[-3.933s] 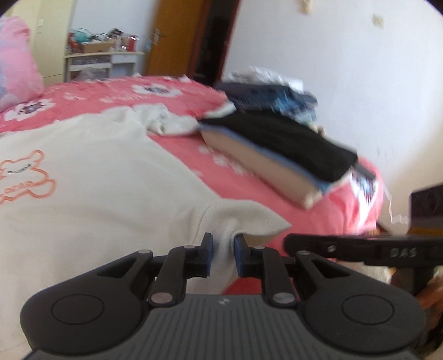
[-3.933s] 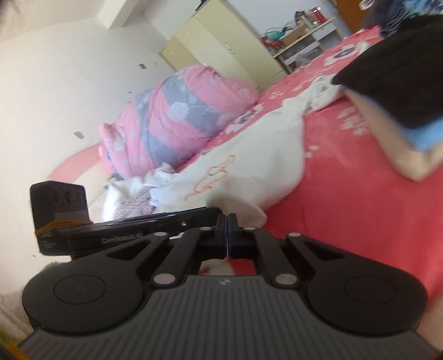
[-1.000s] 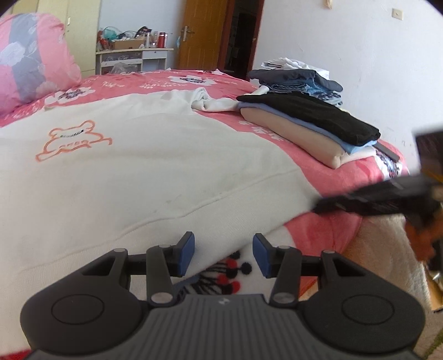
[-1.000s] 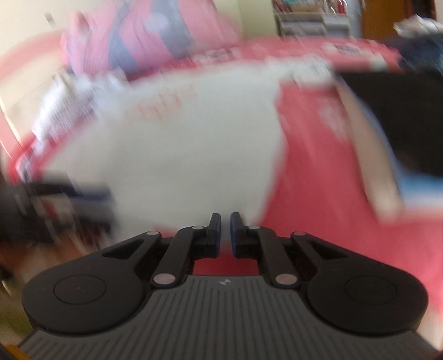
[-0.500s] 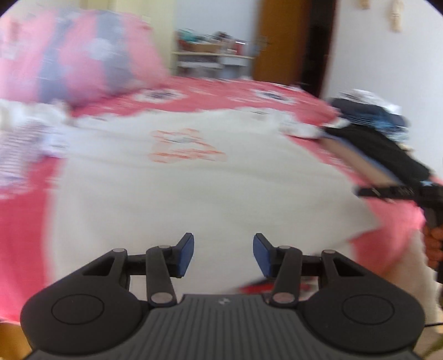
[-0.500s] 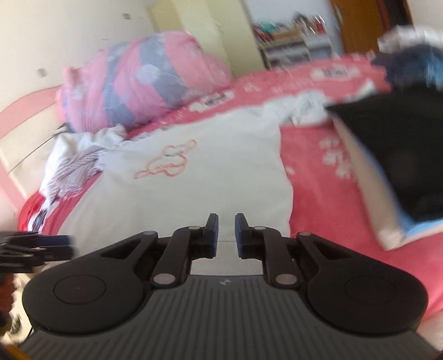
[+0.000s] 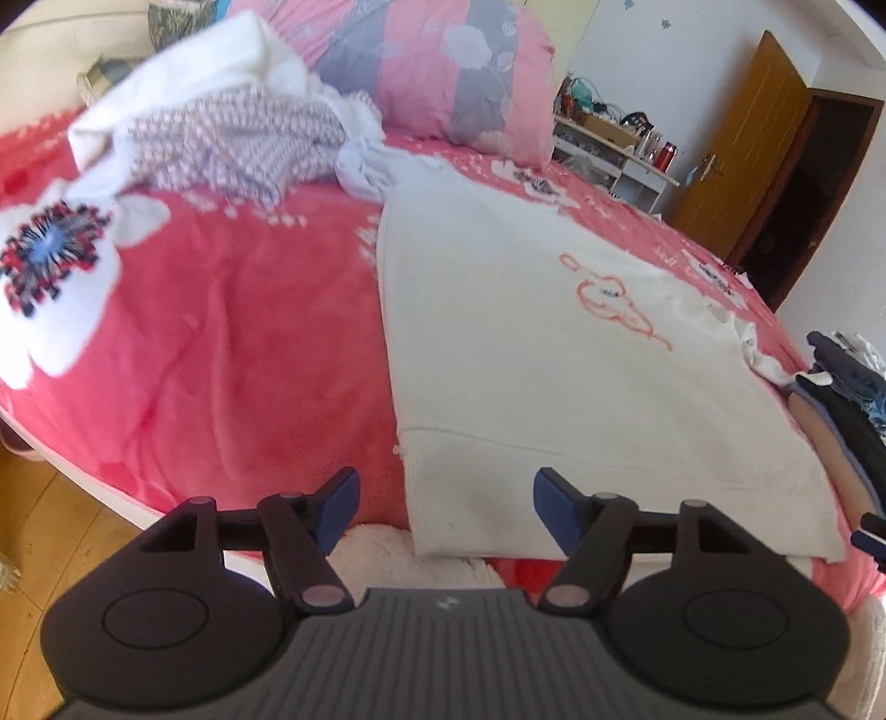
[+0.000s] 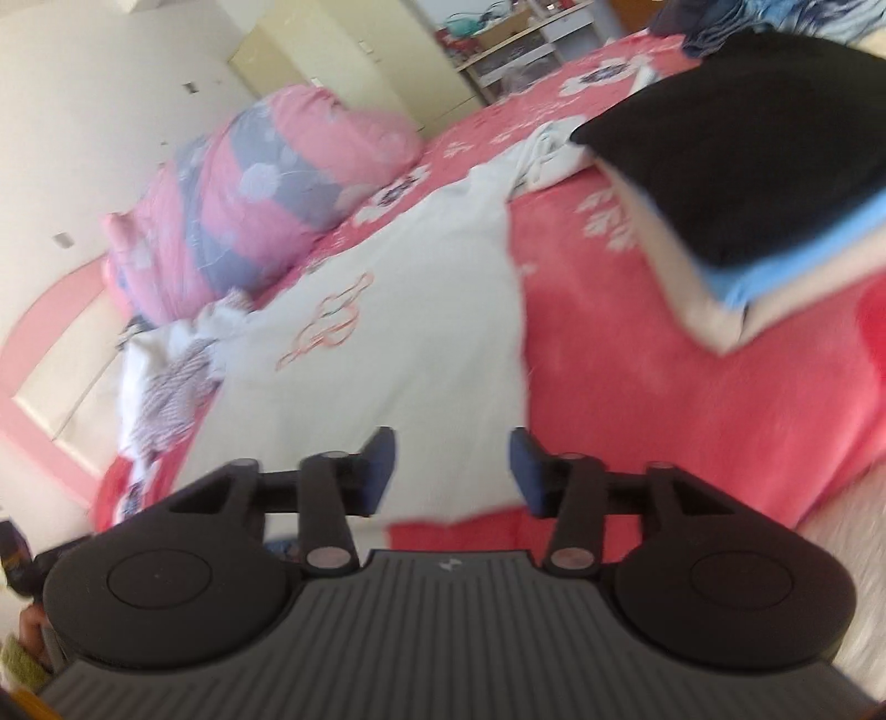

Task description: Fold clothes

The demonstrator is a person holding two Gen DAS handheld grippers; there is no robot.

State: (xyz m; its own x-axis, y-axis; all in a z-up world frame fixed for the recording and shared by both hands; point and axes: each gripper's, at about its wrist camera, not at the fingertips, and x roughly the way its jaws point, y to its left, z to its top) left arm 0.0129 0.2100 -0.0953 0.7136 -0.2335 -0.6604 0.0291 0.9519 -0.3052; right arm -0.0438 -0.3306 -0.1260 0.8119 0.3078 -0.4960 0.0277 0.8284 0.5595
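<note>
The cream sweater (image 7: pixel 559 360) lies spread flat on the red bed (image 7: pixel 221 332), its hem at the near edge. The left hand-held gripper (image 7: pixel 446 507) and the right hand-held gripper (image 8: pixel 451 471) hover over that hem, jaws just opened wide, gripping nothing. Folded clothes (image 8: pixel 747 183) are stacked to the right.

White walls (image 7: pixel 692 50); wooden door (image 7: pixel 736 149) (ajar); cream wardrobe (image 8: pixel 343 61); cluttered shelf (image 7: pixel 609 144).
</note>
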